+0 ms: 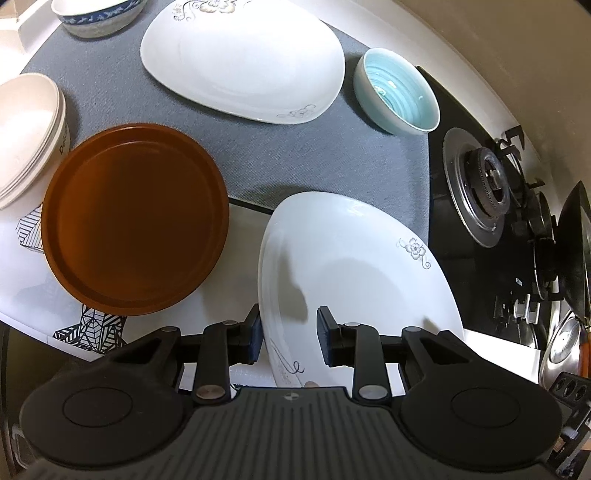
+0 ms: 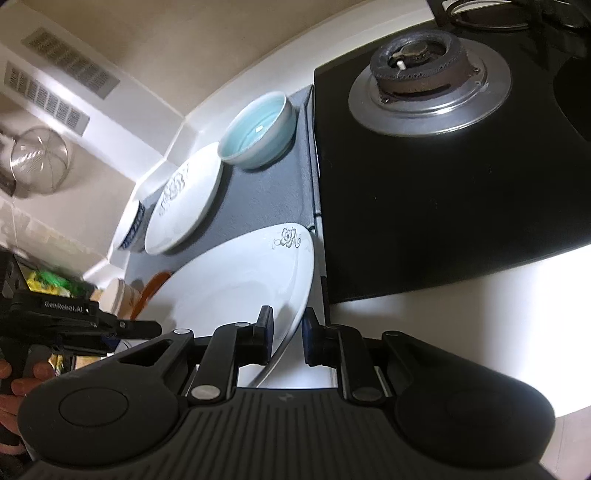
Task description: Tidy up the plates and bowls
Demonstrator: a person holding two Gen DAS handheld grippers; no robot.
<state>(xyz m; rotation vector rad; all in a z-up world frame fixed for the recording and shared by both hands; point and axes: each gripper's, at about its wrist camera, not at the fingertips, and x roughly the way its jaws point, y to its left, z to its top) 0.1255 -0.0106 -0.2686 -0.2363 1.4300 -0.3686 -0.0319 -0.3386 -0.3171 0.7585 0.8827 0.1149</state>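
Note:
A white flowered plate (image 1: 354, 266) lies near the counter's front edge, beside the stove; it also shows in the right wrist view (image 2: 236, 291). My left gripper (image 1: 290, 334) is open, its jaws either side of the plate's near rim. My right gripper (image 2: 288, 334) straddles the same plate's rim with a small gap at the pads; whether it grips is unclear. A second white flowered plate (image 1: 240, 59) lies on the grey mat (image 1: 314, 158). A brown plate (image 1: 135, 218) sits to the left. A light blue bowl (image 1: 397, 90) stands near the stove.
A blue-patterned bowl (image 1: 98, 14) stands at the back left. Stacked cream bowls (image 1: 26, 125) sit at the left edge. A black gas stove (image 1: 480, 184) with burners lies to the right, with a dark pan (image 1: 576, 251) on it. A wire strainer (image 2: 38, 158) hangs on the wall.

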